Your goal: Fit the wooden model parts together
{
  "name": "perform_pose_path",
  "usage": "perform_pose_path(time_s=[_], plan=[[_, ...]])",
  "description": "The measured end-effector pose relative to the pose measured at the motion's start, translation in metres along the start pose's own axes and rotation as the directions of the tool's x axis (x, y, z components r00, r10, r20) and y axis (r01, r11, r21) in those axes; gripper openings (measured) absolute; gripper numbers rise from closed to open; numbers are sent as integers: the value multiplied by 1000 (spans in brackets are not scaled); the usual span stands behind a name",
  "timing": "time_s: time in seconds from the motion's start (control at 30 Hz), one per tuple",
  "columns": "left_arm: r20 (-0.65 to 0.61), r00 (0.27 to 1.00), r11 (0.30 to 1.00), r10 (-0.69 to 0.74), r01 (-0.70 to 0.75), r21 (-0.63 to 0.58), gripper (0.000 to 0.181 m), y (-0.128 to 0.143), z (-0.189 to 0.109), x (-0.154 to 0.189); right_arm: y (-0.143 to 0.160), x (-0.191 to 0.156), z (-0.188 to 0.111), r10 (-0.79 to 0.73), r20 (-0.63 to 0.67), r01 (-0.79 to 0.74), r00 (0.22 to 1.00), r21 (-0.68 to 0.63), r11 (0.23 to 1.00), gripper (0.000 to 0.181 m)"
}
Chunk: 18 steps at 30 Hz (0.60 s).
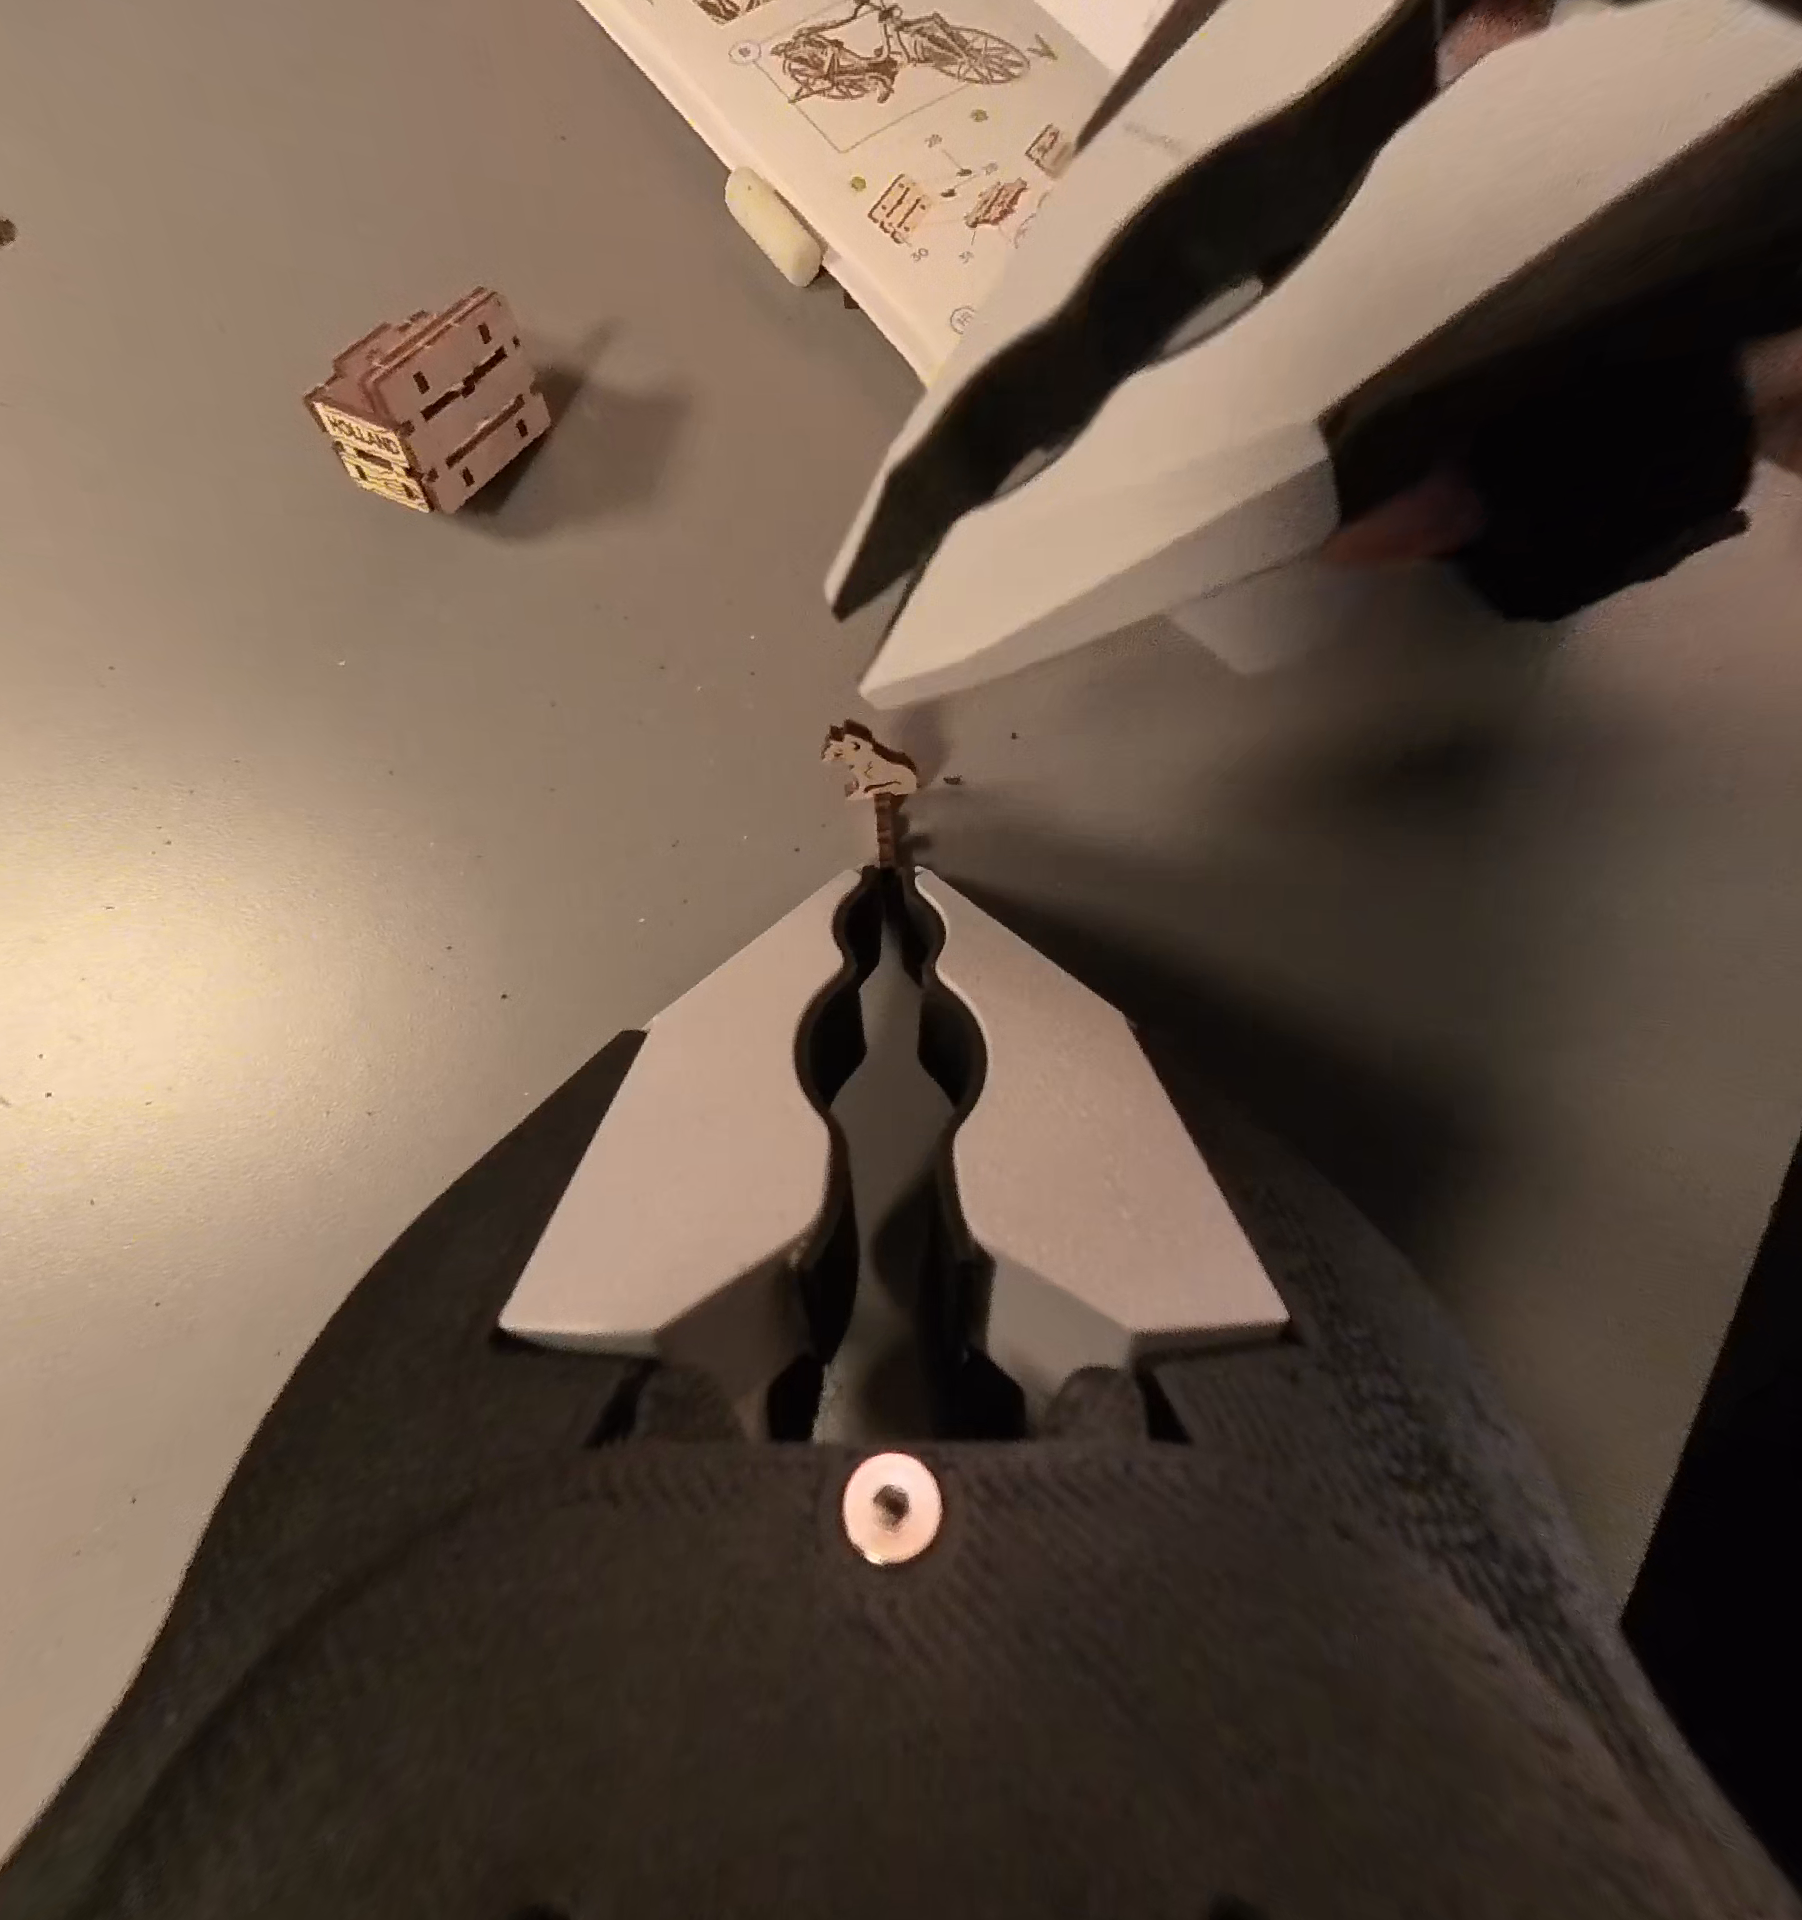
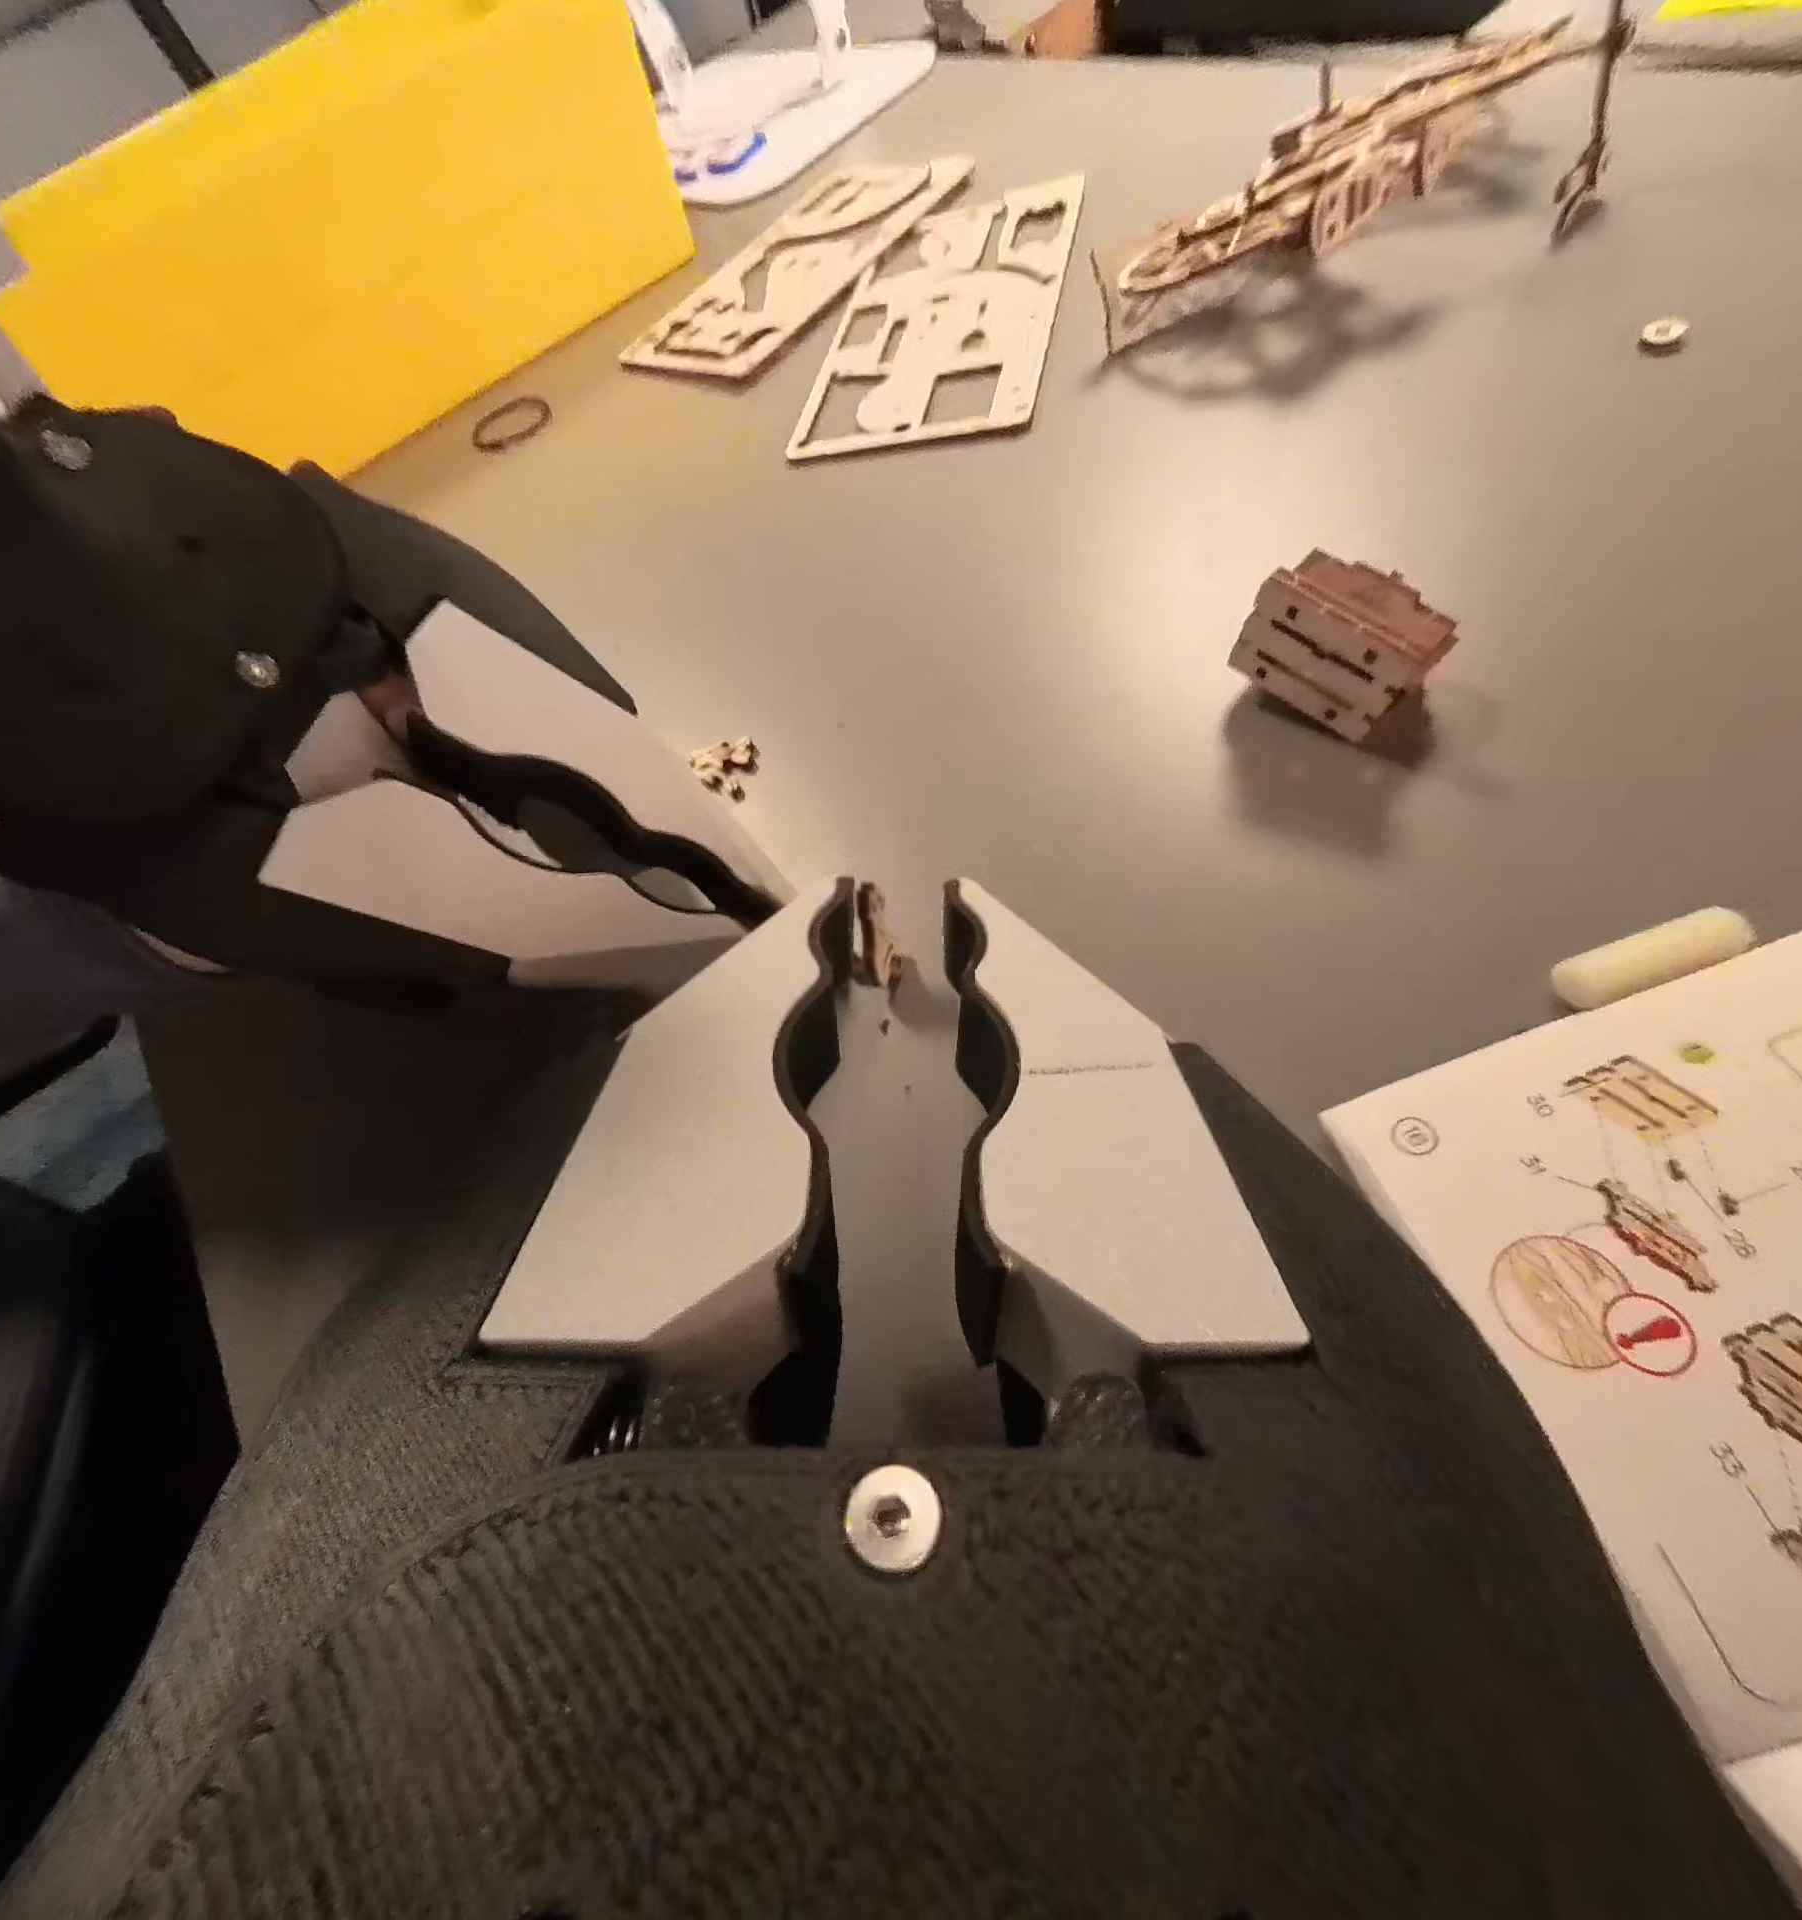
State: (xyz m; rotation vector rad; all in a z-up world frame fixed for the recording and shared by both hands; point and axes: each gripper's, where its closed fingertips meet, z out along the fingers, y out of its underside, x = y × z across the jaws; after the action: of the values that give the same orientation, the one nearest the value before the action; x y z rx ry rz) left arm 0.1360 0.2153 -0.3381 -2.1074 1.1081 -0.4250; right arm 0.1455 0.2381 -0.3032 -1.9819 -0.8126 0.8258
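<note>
At centre frame of the left wrist view, the left tool (image 1: 889, 871) has its tips pinched on the thin stem of a small wooden figure piece (image 1: 869, 766); the lower stem is hidden between the tips, only the animal-shaped top showing. Right tool (image 1: 881, 634) enters from upper right, blurred, its body cut off by the frame edge; tips just beside the figure, contact not resolvable.

Right wrist view: right tool (image 2: 895, 894) with tips parted by a narrow gap. The piece (image 2: 879, 943) sits edge-on against the left finger, apart from the right one. Left tool (image 2: 762, 904) reaches in from the left, angled down toward the grey worktop (image 2: 980, 644), tip partly hidden behind the right tool.

Assembled wooden crate (image 1: 427, 400) lies upper left, well apart. Instruction sheet (image 1: 907, 135) upper right, cut off, a white cylinder (image 1: 772, 227) at its edge. Far background in the right wrist view: punched-out wooden sheets (image 2: 866, 301), a partly built model (image 2: 1323, 197) (blurred), a yellow box (image 2: 346, 249).
</note>
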Motion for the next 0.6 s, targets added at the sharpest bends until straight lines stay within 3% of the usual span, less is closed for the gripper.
perform_pose_path(time_s=[0.23,0.6], plan=[[1,1000,1000,3,-3,-3,1,0,0,0,15,-5,11,-71,-9,70,997,-109,992,1],[6,1000,1000,4,-4,-8,1,0,0,0,17,-5,11,-145,-99,133,984,-122,984,0]])
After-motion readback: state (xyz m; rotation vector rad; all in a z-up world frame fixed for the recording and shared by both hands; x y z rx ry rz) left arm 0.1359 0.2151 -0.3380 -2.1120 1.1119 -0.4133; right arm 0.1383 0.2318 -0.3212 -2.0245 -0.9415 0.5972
